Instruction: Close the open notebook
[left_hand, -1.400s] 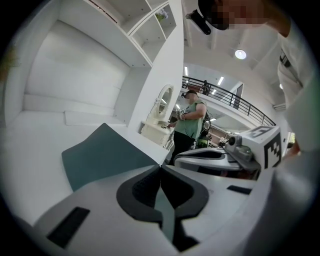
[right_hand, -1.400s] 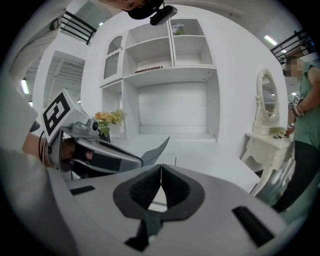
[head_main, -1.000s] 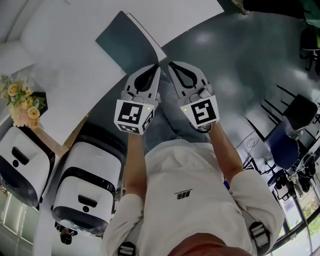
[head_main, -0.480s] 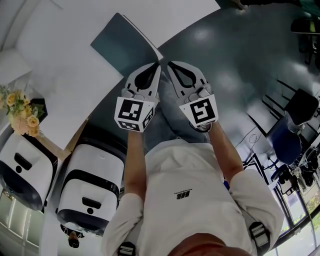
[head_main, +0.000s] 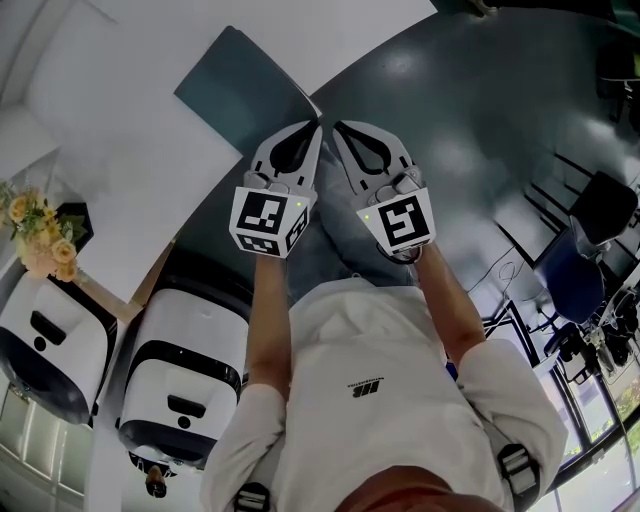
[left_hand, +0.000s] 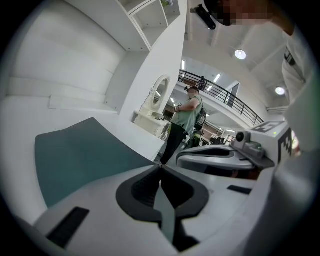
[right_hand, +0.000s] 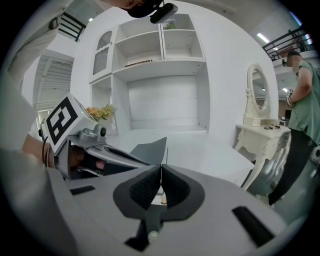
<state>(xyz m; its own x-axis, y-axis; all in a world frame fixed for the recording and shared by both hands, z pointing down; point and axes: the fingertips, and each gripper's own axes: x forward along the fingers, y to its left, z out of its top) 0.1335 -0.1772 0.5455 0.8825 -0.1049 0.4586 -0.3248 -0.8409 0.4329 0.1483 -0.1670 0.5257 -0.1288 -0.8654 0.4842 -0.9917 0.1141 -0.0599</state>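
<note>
The notebook (head_main: 240, 92) lies on the white table (head_main: 120, 150), teal cover up, with a thin white page edge along its right side. Both grippers are shut, side by side, at its near corner. My left gripper (head_main: 316, 125) has its tip at that corner, and in the left gripper view the teal cover (left_hand: 85, 160) spreads left of the shut jaws (left_hand: 160, 166). My right gripper (head_main: 336, 126) is just off the table edge. In the right gripper view the cover (right_hand: 150, 149) rises tilted beyond the shut tips (right_hand: 161, 166), with the left gripper (right_hand: 95, 150) alongside.
A bunch of flowers (head_main: 40, 225) and two white rounded machines (head_main: 185, 370) stand at the left. Dark floor (head_main: 470, 120) lies right of the table, with a dark chair (head_main: 600, 220) there. White shelves (right_hand: 160, 65), a dressing table with mirror (right_hand: 257, 125) and a standing person (right_hand: 305, 105) are beyond.
The teal cover shows broader and flatter than a second ago, and the white page edge has thinned. Both grippers stay shut at the near corner, hardly moved.
</note>
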